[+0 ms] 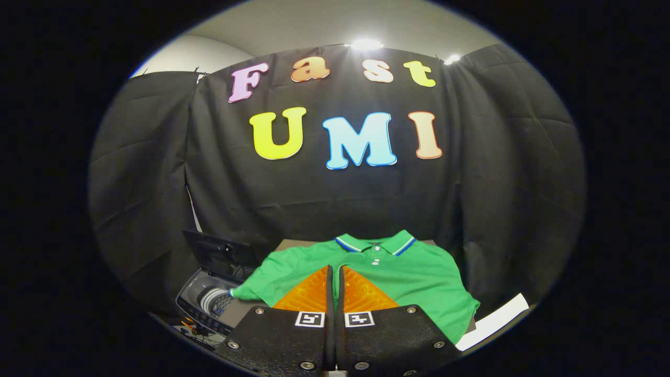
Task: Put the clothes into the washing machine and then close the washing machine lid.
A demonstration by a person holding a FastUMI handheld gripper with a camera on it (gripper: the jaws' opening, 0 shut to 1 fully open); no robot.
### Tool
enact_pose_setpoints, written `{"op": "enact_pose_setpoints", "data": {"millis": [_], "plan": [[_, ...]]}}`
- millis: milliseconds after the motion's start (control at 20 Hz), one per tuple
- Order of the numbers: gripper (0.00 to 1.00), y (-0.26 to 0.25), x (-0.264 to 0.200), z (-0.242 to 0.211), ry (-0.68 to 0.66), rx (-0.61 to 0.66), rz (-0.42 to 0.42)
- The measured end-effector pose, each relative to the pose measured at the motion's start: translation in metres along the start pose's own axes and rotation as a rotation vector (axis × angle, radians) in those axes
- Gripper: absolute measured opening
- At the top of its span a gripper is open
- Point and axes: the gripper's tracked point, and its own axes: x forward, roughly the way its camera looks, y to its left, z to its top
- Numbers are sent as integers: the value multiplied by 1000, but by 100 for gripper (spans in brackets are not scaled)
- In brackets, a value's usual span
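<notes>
A green polo shirt (pixel 413 277) with a blue-and-white trimmed collar lies spread flat on a small table, collar toward the black cloth wall. My gripper (pixel 335 269) hovers above the shirt's middle, its two orange fingers (pixel 309 293) pressed together with nothing between them. To the left of the shirt and lower down stands a small top-loading washing machine (pixel 209 303). Its dark lid (pixel 220 254) is raised and the ribbed drum shows inside. The shirt's left sleeve reaches toward the machine.
A white sheet or board (pixel 494 322) lies by the table's right corner. Black cloth walls close in behind and on both sides. Wires lie at the machine's front.
</notes>
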Motion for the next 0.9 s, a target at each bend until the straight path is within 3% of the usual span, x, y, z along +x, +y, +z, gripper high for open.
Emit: {"op": "enact_pose_setpoints", "data": {"millis": [400, 900], "plan": [[0, 66, -5, 70, -95, -12, 131], [0, 232, -12, 78, -139, -53, 216]]}}
